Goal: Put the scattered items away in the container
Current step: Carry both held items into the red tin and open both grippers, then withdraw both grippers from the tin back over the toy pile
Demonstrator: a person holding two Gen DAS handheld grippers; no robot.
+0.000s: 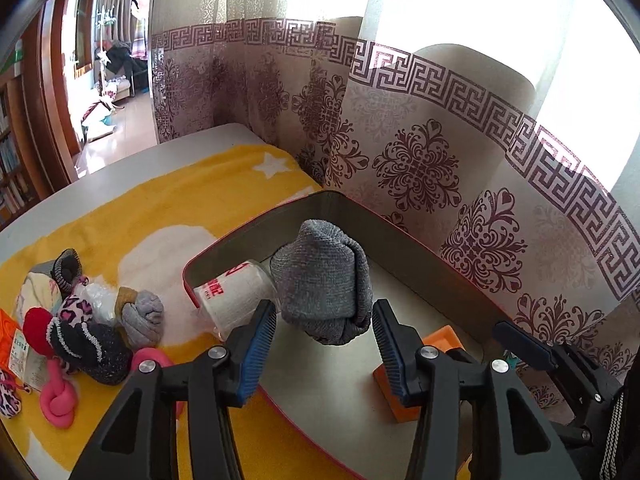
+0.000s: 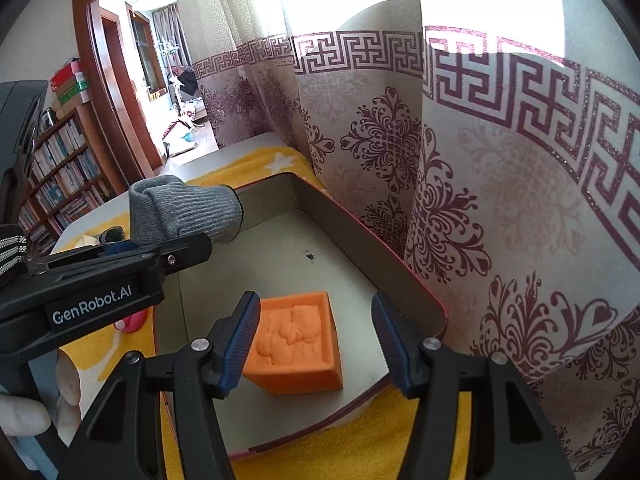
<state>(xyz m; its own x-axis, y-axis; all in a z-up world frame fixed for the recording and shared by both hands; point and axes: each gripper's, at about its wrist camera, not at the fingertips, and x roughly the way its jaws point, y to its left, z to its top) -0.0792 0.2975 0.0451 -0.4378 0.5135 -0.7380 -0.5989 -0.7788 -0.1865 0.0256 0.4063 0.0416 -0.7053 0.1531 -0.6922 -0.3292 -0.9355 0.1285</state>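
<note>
A grey knitted sock bundle (image 1: pixel 322 280) sits between the fingers of my left gripper (image 1: pixel 324 316) over the red-rimmed grey container (image 1: pixel 400 240). The jaws stand wide and do not visibly press it. It also shows in the right wrist view (image 2: pixel 184 210). An orange foam block (image 2: pixel 298 346) lies in the container (image 2: pixel 340 216), just beyond my open, empty right gripper (image 2: pixel 314 336). Scattered items lie left on the yellow blanket (image 1: pixel 120 208): a grey rolled sock (image 1: pixel 142 316), a dark speckled sock (image 1: pixel 96 350), a pink knot (image 1: pixel 60 400), a red ball (image 1: pixel 36 324).
A white cup with red print (image 1: pixel 236 300) lies tipped on the container's left rim. A patterned curtain (image 1: pixel 420 160) hangs right behind the container. A bookshelf (image 2: pixel 60 172) and doorway stand far left. My right gripper's body (image 1: pixel 560 368) shows at the left view's right edge.
</note>
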